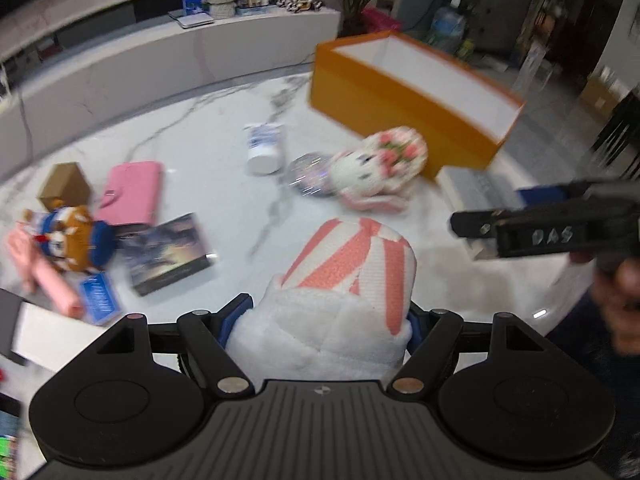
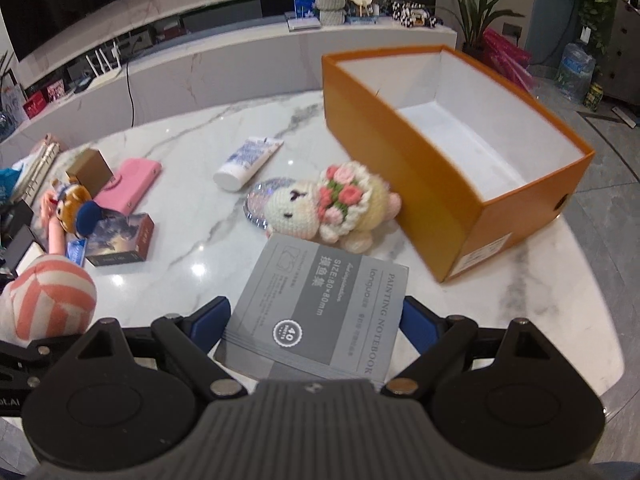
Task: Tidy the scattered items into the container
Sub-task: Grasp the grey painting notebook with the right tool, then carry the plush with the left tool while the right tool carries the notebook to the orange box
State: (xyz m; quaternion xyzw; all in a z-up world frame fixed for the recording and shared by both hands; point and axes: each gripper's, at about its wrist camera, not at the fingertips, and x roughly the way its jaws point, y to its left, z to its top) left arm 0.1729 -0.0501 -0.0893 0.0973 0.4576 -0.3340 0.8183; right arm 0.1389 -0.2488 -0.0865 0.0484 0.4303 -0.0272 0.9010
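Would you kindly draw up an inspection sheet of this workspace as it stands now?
Surface: white marble table, glossy.
Job's things: orange cardboard box open, empty; white tube, crocheted flower doll, pink wallet, dark picture book, bear plush scattered.
Clutter: brown small box.
Grippers: left gripper shut on pink-striped white plush; right gripper shut on grey painting notebook.
Cables: black cord behind table.
Surroundings: white counter, potted plant.

orange box (image 2: 404, 160) — open, empty | grey notebook (image 2: 320, 304) — gripped, tilted
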